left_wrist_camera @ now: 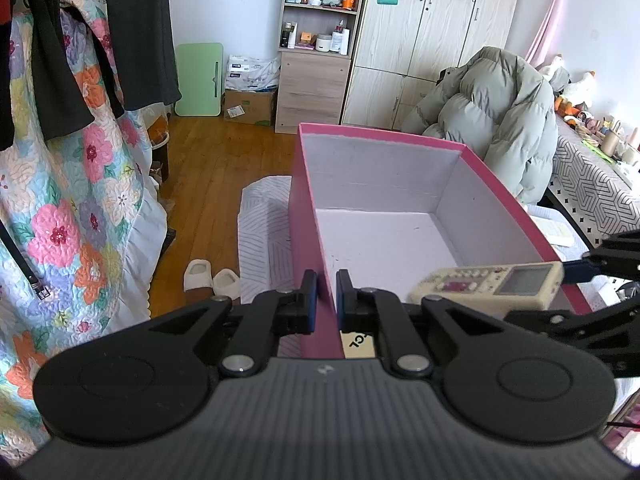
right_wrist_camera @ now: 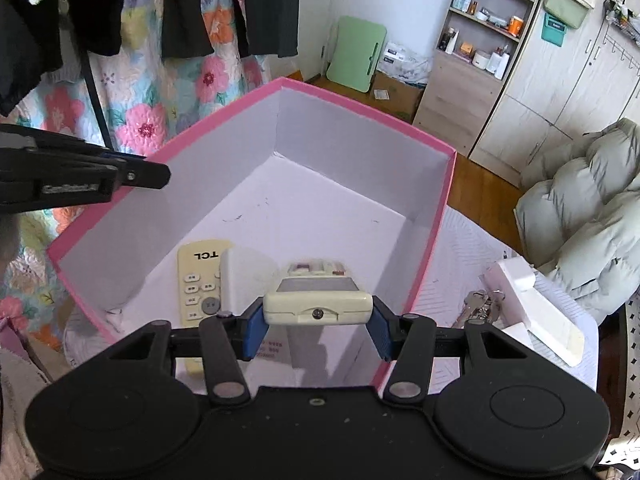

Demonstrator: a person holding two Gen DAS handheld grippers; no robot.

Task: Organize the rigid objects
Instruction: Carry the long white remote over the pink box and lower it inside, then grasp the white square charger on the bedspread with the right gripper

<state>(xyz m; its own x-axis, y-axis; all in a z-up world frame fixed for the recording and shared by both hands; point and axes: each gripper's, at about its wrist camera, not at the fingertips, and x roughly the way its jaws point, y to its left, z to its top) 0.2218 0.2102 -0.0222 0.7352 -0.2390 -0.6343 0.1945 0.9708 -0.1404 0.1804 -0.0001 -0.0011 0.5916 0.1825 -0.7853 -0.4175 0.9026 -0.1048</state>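
A pink box (left_wrist_camera: 500,184) with white inner walls stands open-topped in front of me. My left gripper (left_wrist_camera: 326,280) is shut on its near corner wall, one pad outside and one inside; the right wrist view shows it (right_wrist_camera: 158,176) at the box's left rim. My right gripper (right_wrist_camera: 318,322) is shut on the end of a cream remote with a screen (right_wrist_camera: 316,294), held tilted down over the box's near right part. The same remote (left_wrist_camera: 492,288) hangs above the box's right wall. A yellowish TCL remote (right_wrist_camera: 198,280) lies on the box floor.
To the right of the box, a bunch of keys (right_wrist_camera: 478,306) and a white block (right_wrist_camera: 532,312) lie on the patterned cloth. A grey puffy jacket (left_wrist_camera: 492,120) is heaped behind. On the left, a flowered quilt (left_wrist_camera: 80,184) hangs, with slippers (left_wrist_camera: 212,278) on the wooden floor.
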